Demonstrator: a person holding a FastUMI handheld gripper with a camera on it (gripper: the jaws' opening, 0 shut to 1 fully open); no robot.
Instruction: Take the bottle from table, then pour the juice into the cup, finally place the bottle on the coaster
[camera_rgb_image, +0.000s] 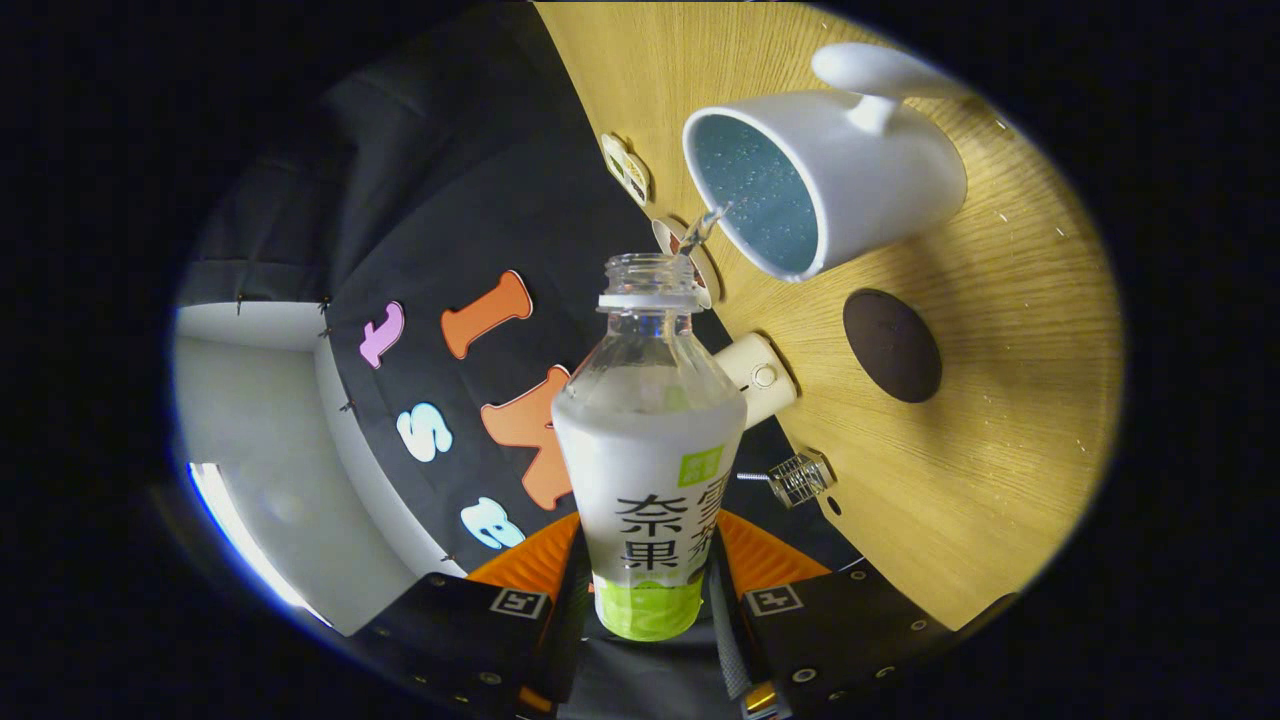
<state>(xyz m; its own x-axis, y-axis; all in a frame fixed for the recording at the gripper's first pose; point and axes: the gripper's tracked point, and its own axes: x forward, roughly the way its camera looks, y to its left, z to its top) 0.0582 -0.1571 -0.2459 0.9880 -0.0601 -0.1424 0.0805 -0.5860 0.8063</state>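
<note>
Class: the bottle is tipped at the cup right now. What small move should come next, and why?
Probably hold the tilt a moment longer: the tongs are shut on the bottle, and a thin stream from its open mouth is reaching the cup. The coaster waits beside it.

Gripper (645, 600) clamps bottle (648, 470), juice streaming into cup (820, 175).

A light wood-grain desk (1000, 420) meets the booth's black cloth wall (450, 200); beyond it, a pale wall (250, 400) with a bright strip of light (235, 535).
</note>
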